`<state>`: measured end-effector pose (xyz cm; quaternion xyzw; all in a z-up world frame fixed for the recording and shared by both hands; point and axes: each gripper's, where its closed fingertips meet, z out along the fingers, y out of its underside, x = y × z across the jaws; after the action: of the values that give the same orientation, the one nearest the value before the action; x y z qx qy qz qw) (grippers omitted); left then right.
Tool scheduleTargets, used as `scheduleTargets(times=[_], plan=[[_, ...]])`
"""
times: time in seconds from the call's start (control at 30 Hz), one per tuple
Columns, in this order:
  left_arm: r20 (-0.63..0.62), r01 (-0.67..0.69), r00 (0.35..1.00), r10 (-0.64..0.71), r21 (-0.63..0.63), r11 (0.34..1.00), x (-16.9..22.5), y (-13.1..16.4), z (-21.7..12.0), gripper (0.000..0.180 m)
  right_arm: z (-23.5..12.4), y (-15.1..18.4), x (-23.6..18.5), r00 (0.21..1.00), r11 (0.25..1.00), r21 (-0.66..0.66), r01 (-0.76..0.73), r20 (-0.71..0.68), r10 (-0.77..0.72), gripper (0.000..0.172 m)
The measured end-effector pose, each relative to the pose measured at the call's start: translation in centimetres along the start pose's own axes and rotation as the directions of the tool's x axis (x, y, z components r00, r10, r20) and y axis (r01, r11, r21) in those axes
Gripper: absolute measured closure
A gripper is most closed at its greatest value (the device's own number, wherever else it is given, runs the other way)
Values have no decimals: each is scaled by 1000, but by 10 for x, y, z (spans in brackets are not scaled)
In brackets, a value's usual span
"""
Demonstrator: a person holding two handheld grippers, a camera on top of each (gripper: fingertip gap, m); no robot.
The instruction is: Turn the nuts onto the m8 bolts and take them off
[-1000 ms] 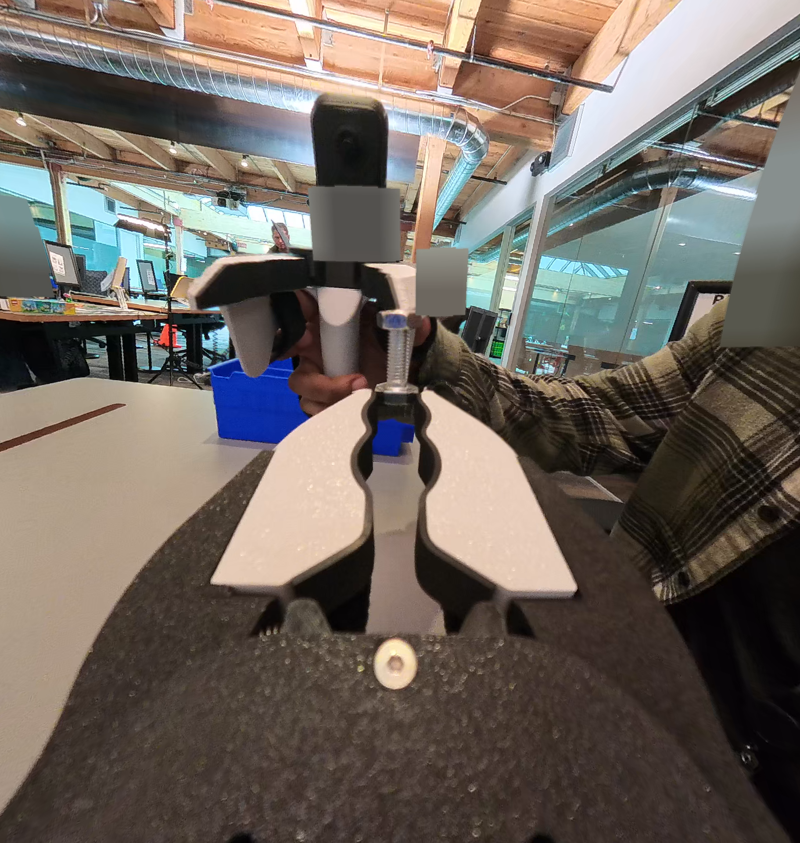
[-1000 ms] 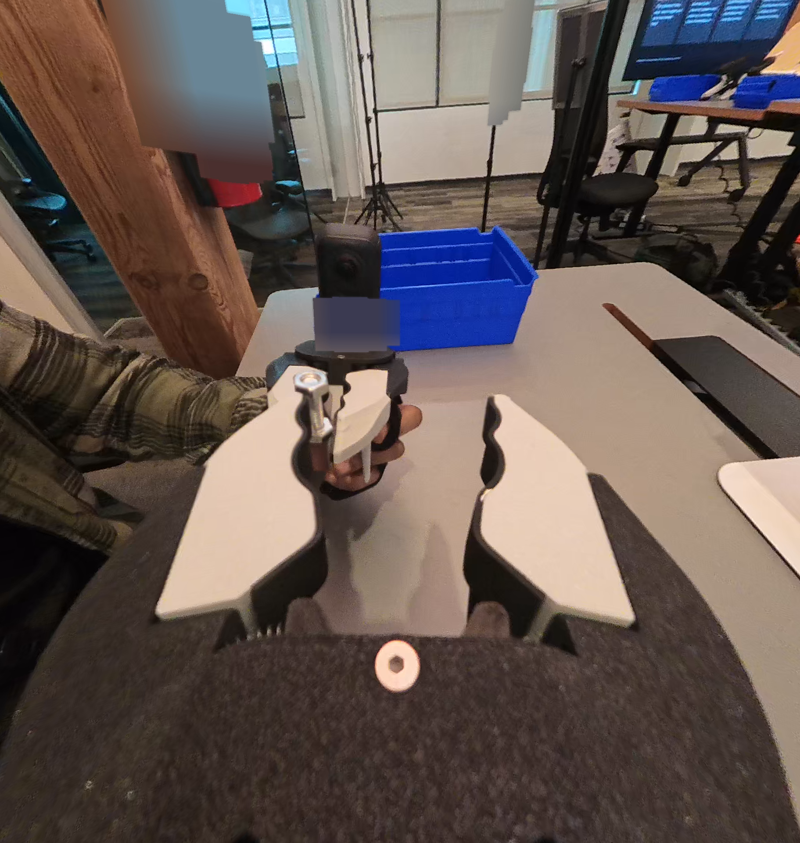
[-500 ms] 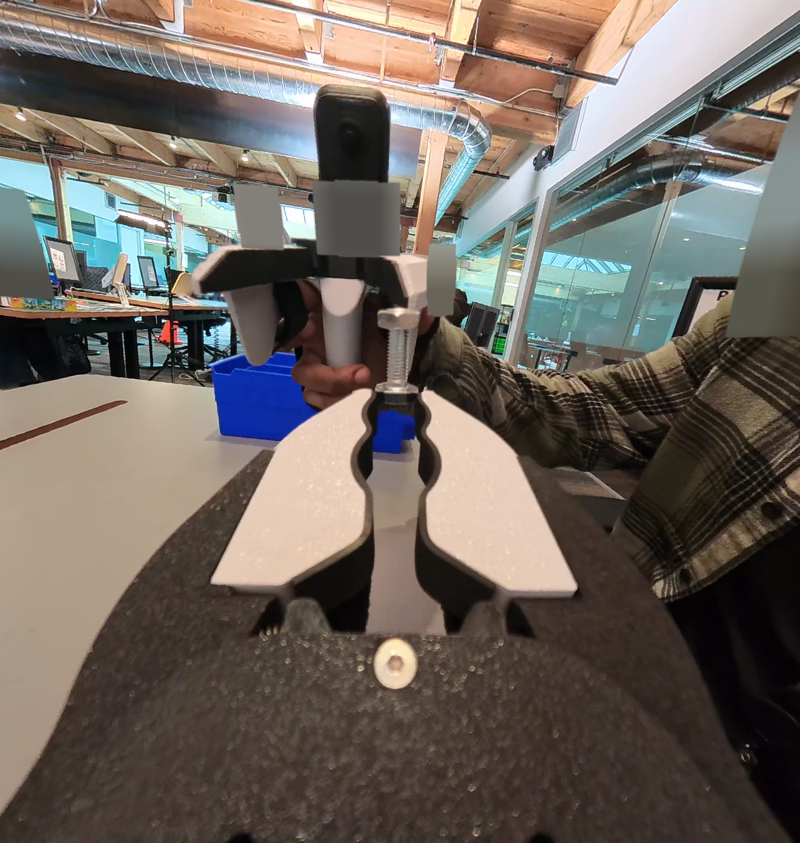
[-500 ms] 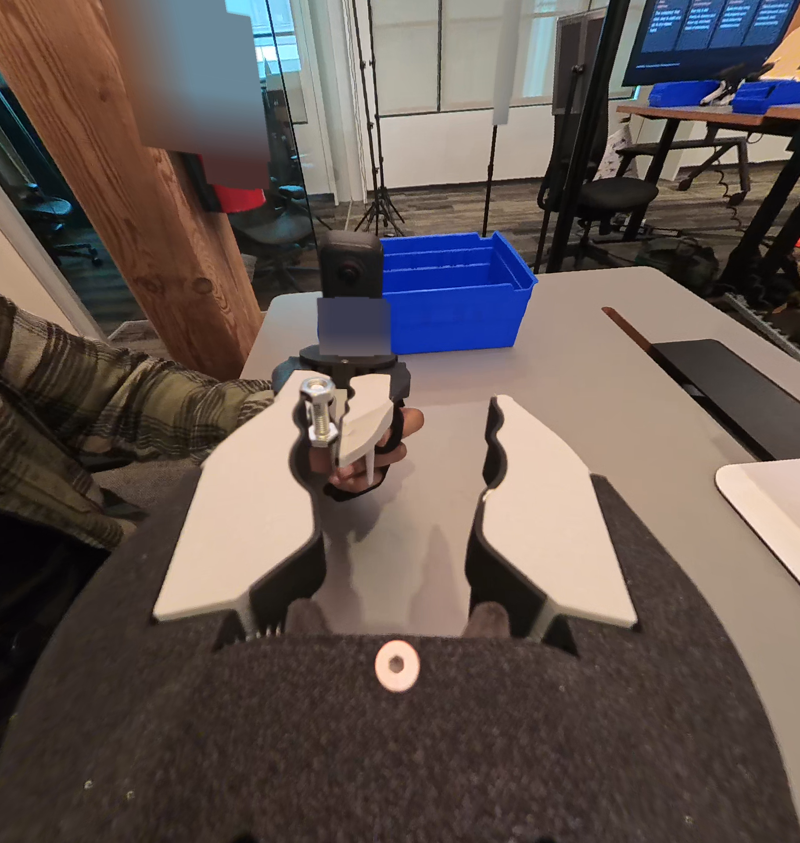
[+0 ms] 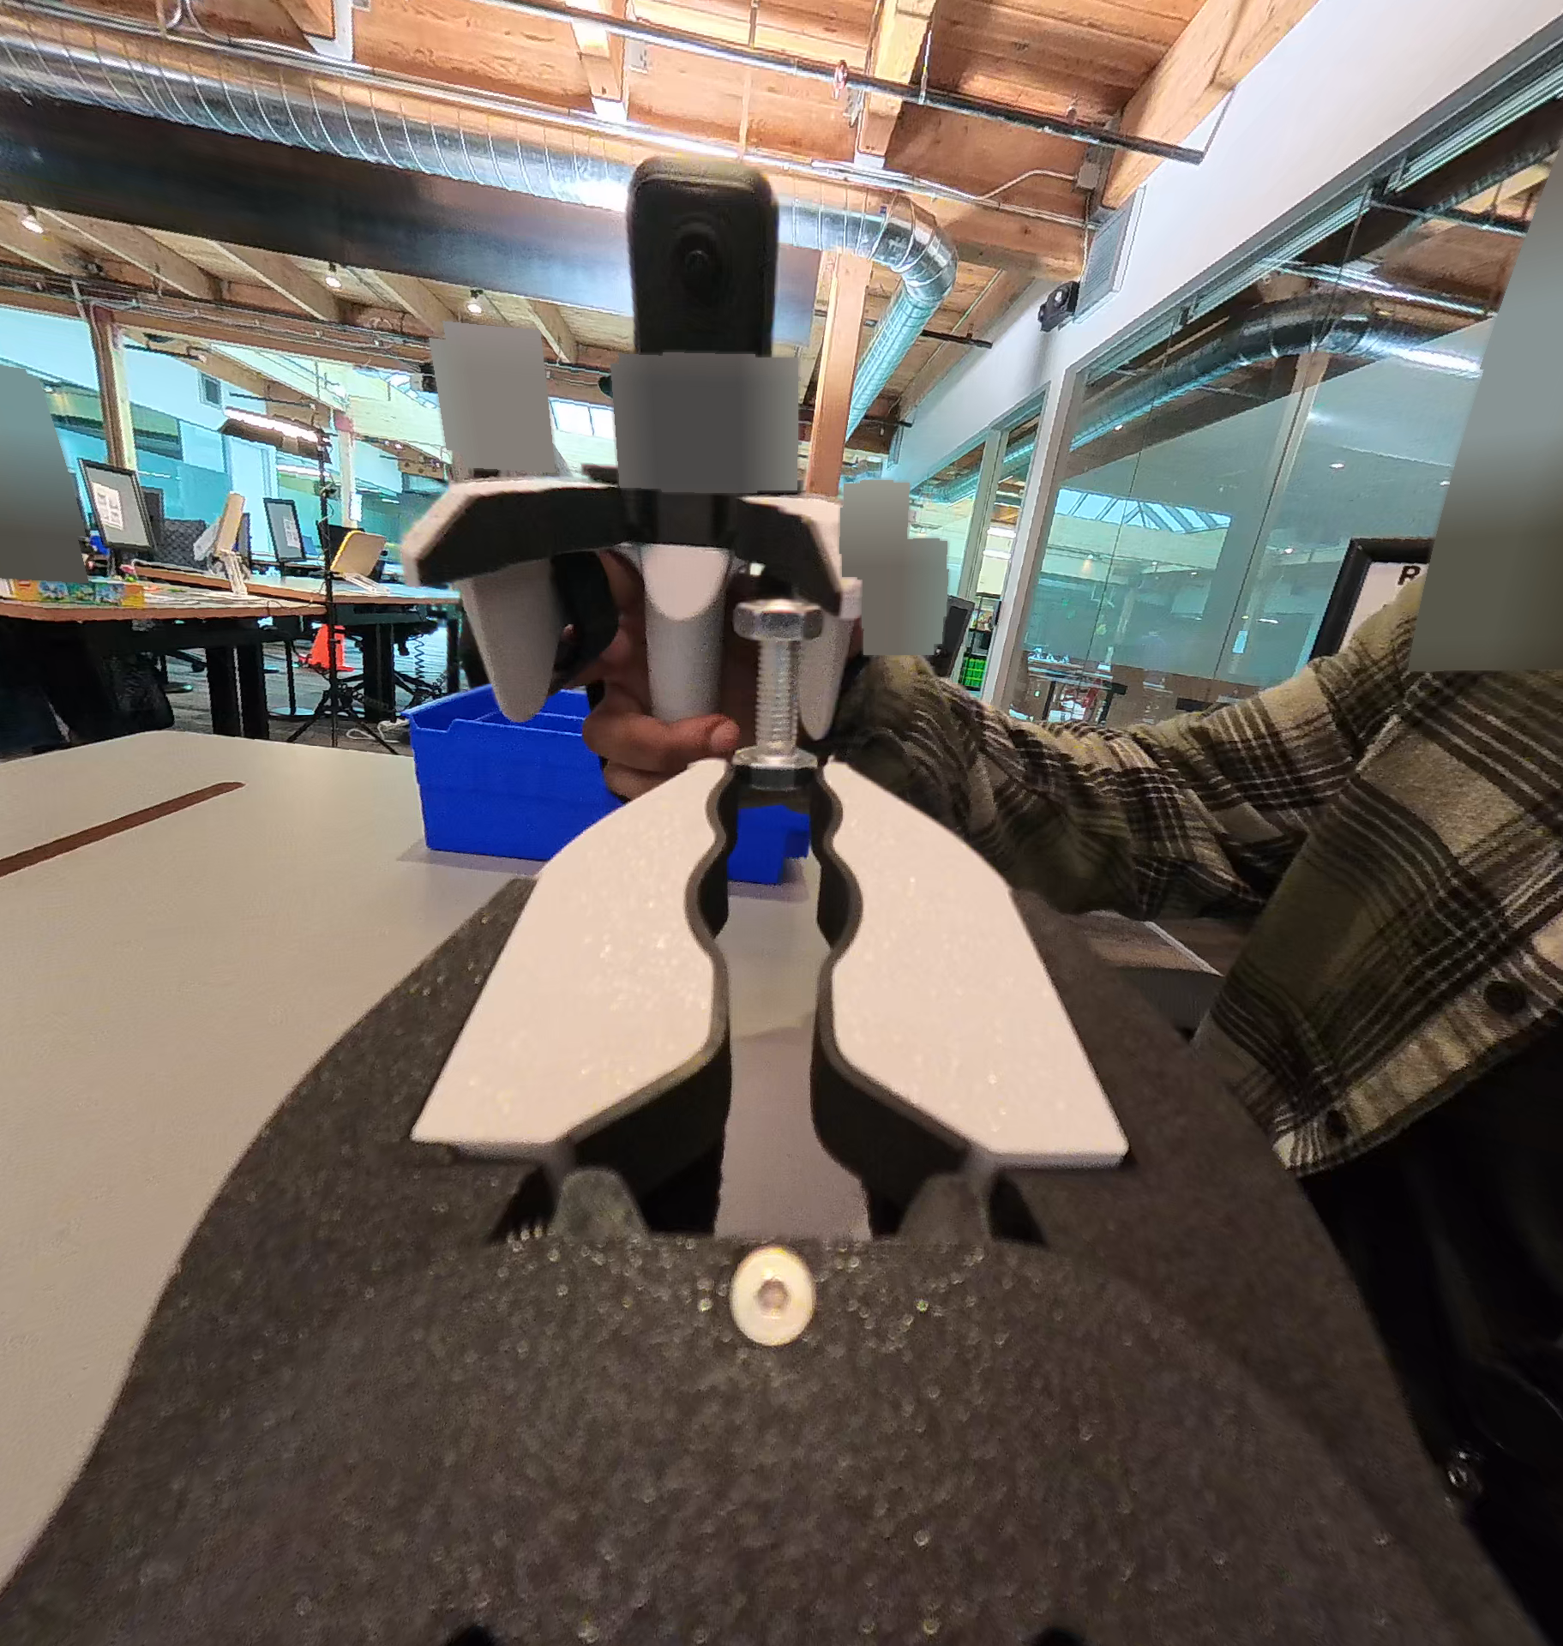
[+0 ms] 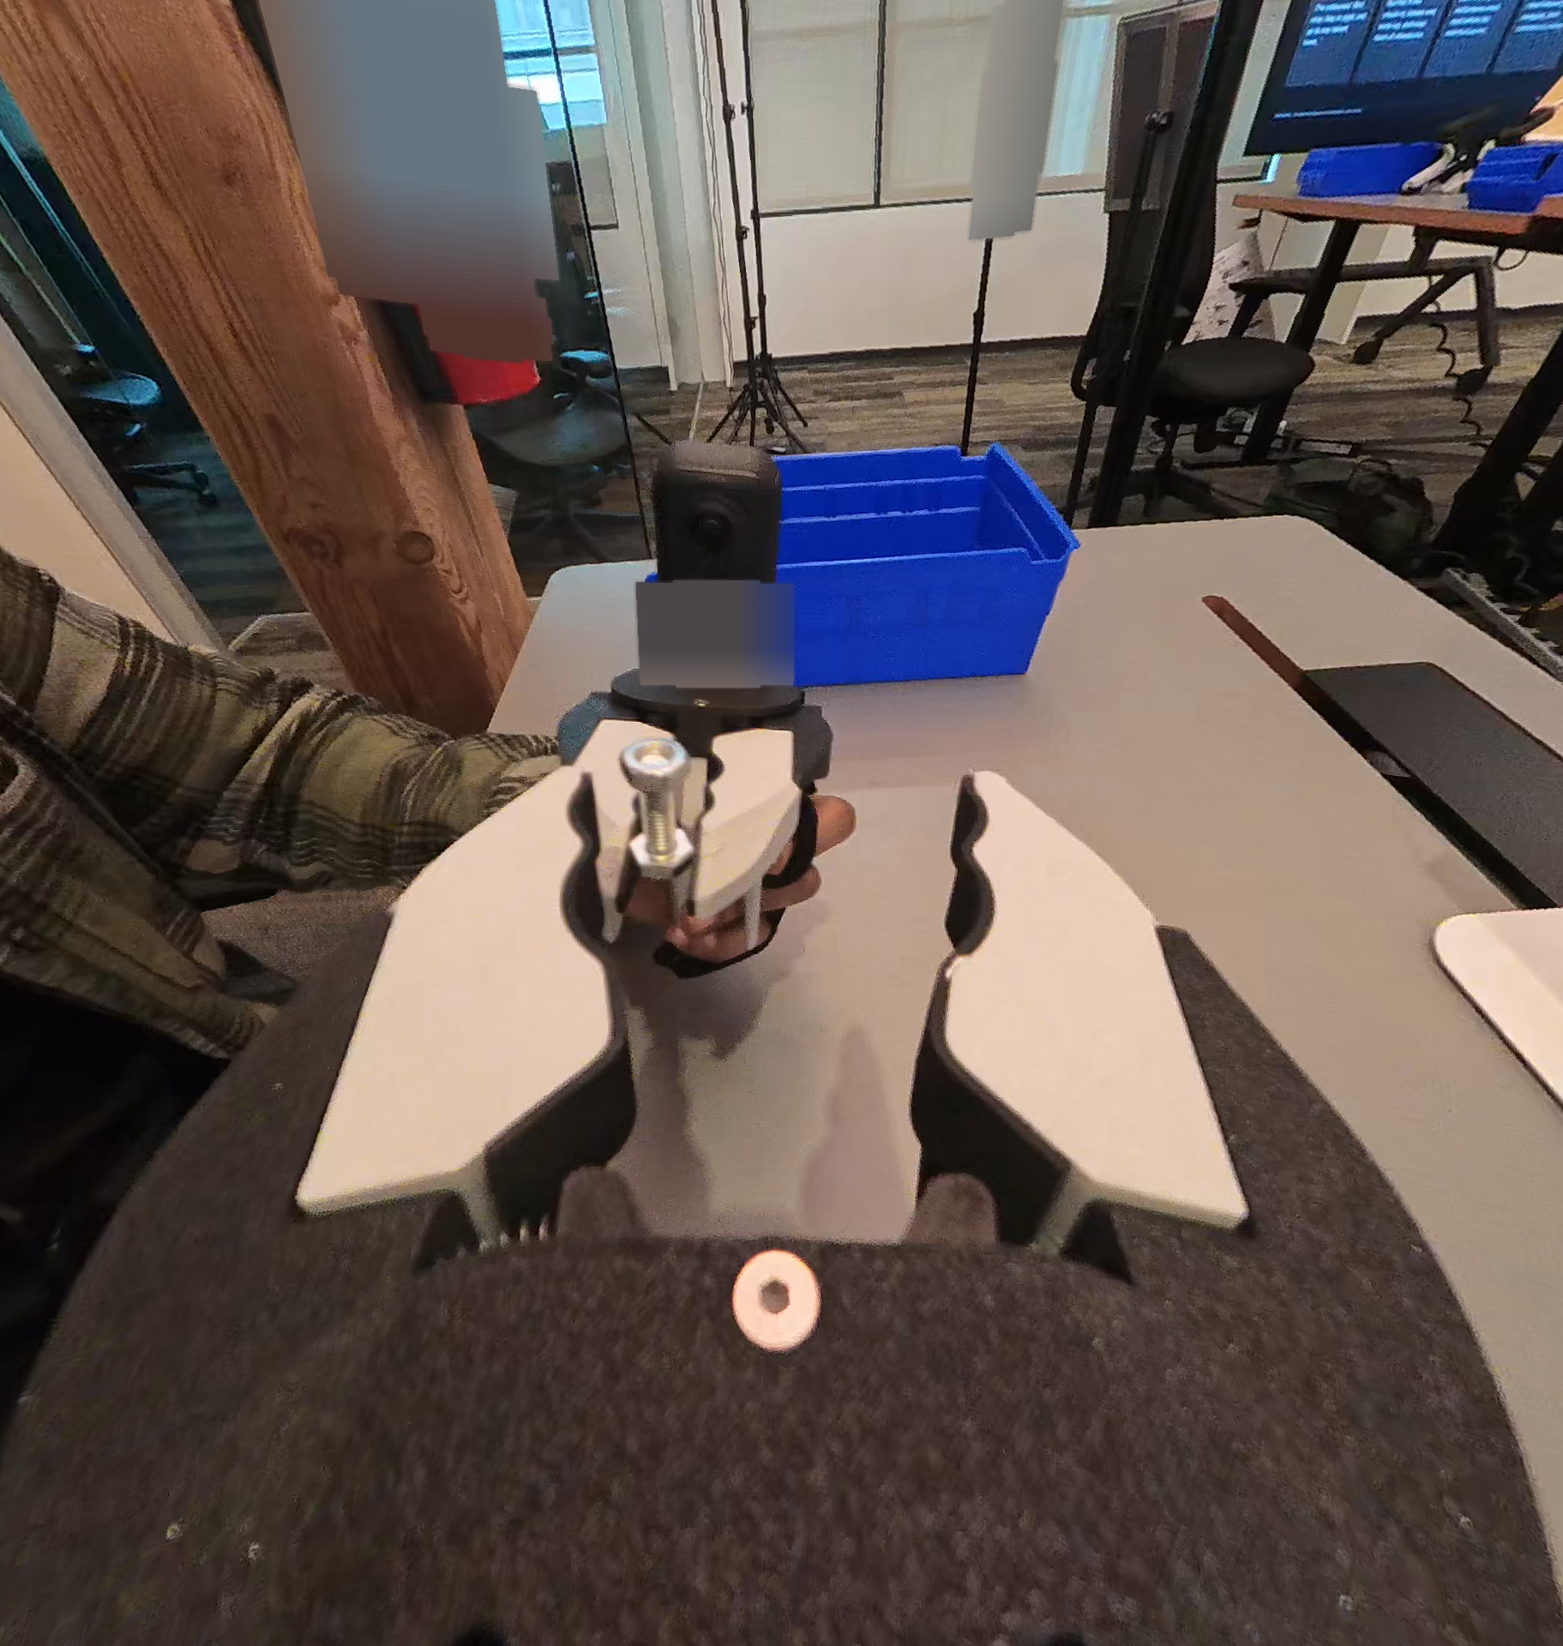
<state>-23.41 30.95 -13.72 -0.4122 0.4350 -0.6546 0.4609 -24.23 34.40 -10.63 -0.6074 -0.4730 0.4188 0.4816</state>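
My left hand-held gripper (image 5: 770,784) is clamped on the nut (image 5: 770,773) at the low end of the upright bolt (image 5: 776,677), up off the bench (image 5: 136,935). My right hand-held gripper (image 6: 777,855) is spread wide open just beside it, gripping nothing. Blue bin (image 6: 920,588) sits behind.

Left wrist view: low, tilted up. Right wrist view: higher, tilted down. Cameras face each other closely; both show blue bin (image 5: 510,784) (image 6: 920,579) at 12 o'clock.

Silver bolt (image 5: 776,677), blue bin (image 6: 920,579), grey table (image 6: 1205,757), olive plaid sleeve (image 5: 1205,802), white-faced black jaws
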Motion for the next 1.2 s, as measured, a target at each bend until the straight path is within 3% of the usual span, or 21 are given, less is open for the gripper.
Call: scheduleTargets(times=[0.23, 0.6, 0.83, 1.2], plan=[[22, -18, 1000, 19, -17, 1000, -2, 2, 0, 165, 16, -1, -12, 1000, 999, -32, 25, -13, -26, 104], [15, -26, 1000, 26, -20, 999, 0, 2, 0, 165, 16, 5, -30, 995, 993, -94, 69, 79, -62, 155], [-17, -27, 999, 27, -8, 1000, 5, 0, 1, 165, 10, 5, -34, 972, 992, -97, 76, 227, -52, 155], [-19, -24, 1000, 24, 5, 1000, 4, -2, 0, 165, 5, -8, -24, 986, 997, -41, 72, 156, -65, 124]])
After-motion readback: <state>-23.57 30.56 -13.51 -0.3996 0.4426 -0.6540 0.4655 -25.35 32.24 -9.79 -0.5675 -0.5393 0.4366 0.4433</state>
